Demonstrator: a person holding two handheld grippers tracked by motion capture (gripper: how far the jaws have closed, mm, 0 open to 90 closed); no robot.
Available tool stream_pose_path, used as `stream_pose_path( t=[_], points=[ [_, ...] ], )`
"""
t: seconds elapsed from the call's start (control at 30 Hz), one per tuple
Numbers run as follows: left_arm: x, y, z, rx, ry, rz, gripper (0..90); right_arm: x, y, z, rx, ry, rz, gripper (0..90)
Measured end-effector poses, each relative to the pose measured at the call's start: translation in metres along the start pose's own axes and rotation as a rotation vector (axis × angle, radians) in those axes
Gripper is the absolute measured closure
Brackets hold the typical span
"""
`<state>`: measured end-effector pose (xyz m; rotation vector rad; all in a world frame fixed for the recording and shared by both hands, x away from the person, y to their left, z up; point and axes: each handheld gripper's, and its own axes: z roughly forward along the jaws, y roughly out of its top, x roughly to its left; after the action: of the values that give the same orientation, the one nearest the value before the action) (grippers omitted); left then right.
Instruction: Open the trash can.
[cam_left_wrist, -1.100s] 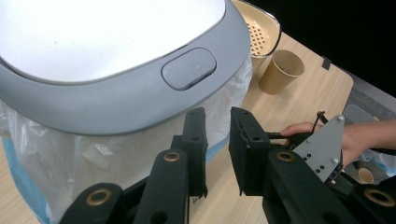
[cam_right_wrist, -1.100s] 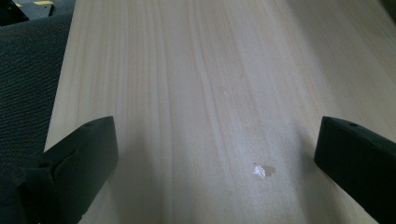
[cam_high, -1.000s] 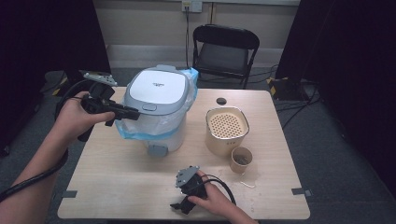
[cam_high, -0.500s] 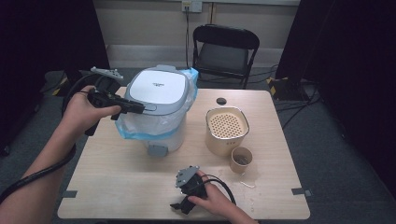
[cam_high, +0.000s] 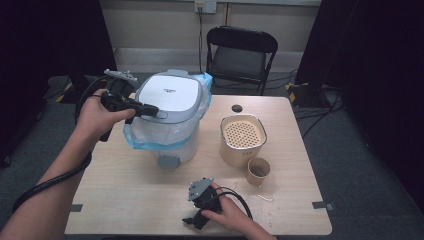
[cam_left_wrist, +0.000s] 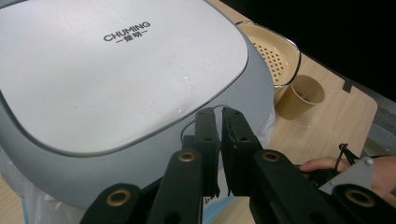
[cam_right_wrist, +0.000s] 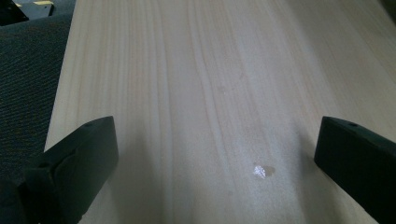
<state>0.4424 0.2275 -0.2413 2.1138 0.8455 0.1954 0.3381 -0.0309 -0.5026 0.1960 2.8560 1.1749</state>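
Rice cooker (cam_high: 167, 117) stands on the left half of the wooden table (cam_high: 125, 200), well back from the near edge. Its lid (cam_left_wrist: 116, 65) is a rounded square: a pale silver top panel with the word CHUMING and small characters printed near one edge, set in a darker grey rim that slopes down all round. The body below is white, with a small grey catch low on the front. A clear plastic bag with a blue hem (cam_high: 150, 142) hangs around the body under the lid and bunches up behind it.

The left gripper (cam_high: 157, 113) comes in from the left and sits at the lid's grey rim. In the left gripper view its two black jaws are pressed nearly together with only a thin slit between them, and nothing is held there; the tips lie right at the rim of the lid.

The right gripper (cam_high: 192, 219) rests on the table near the front edge, well apart from the cooker, its jaws spread wide over bare wood.

To the right of the cooker stand a cream pot with a perforated insert (cam_high: 242, 137) and, just in front of it, a paper cup (cam_high: 258, 171).
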Motion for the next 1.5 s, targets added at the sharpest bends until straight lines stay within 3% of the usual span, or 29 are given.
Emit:
stream_pose_path(
  t=[0.37,0.73,1.5],
  points=[
    [-0.001,0.006,0.011,0.023,0.020,0.018,88.3,0.000,0.000,0.000,0.000,0.000,0.000,0.0],
    [-0.001,0.005,0.013,0.011,0.025,0.038,90.0,0.000,0.000,0.000,-0.001,0.000,-0.001,0.0],
    [-0.002,0.003,0.014,0.022,0.007,0.025,90.0,0.000,0.000,0.000,0.001,0.001,-0.003,0.0]
  ],
)
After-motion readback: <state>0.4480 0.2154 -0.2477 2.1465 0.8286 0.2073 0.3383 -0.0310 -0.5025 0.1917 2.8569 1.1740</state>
